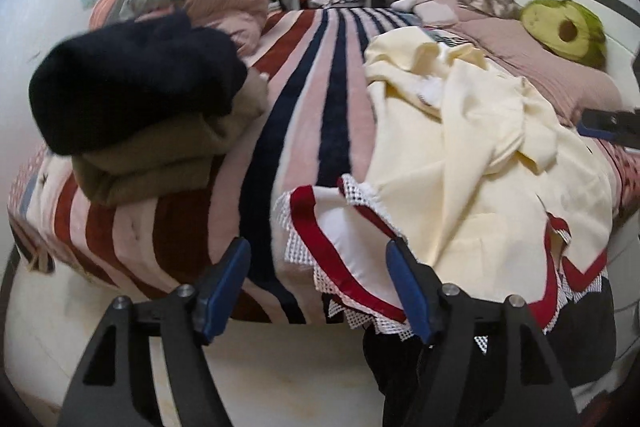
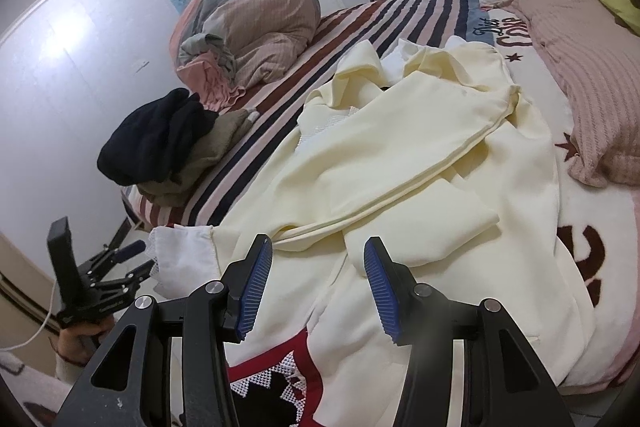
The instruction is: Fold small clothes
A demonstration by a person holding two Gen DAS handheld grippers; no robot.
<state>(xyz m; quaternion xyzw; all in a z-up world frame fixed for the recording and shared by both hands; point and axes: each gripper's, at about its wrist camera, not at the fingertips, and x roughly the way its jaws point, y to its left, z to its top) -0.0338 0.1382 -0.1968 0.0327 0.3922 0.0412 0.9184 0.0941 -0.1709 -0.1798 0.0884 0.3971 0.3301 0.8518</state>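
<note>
A cream garment (image 1: pixel 492 163) (image 2: pixel 404 163) lies crumpled on the striped bedspread (image 1: pixel 320 107), with a sleeve folded across it. Its hem, with a red band and white lace (image 1: pixel 340 259), hangs over the bed's near edge. My left gripper (image 1: pixel 318 271) is open at that edge. The hem lies between its blue pads, which do not press on it. In the right wrist view the left gripper (image 2: pixel 138 262) shows at lower left, held by a hand. My right gripper (image 2: pixel 318 267) stands open just above the garment's lower part, holding nothing; its fingertip (image 1: pixel 608 127) shows at the right edge of the left wrist view.
A dark navy garment on an olive one (image 1: pixel 136 99) (image 2: pixel 168 143) forms a pile at the bed's left. Behind it lies a rolled pink and grey duvet (image 2: pixel 256 27). A pink pillow (image 2: pixel 592 75) and an avocado plush (image 1: pixel 564 31) sit at the right. White floor lies below the bed edge.
</note>
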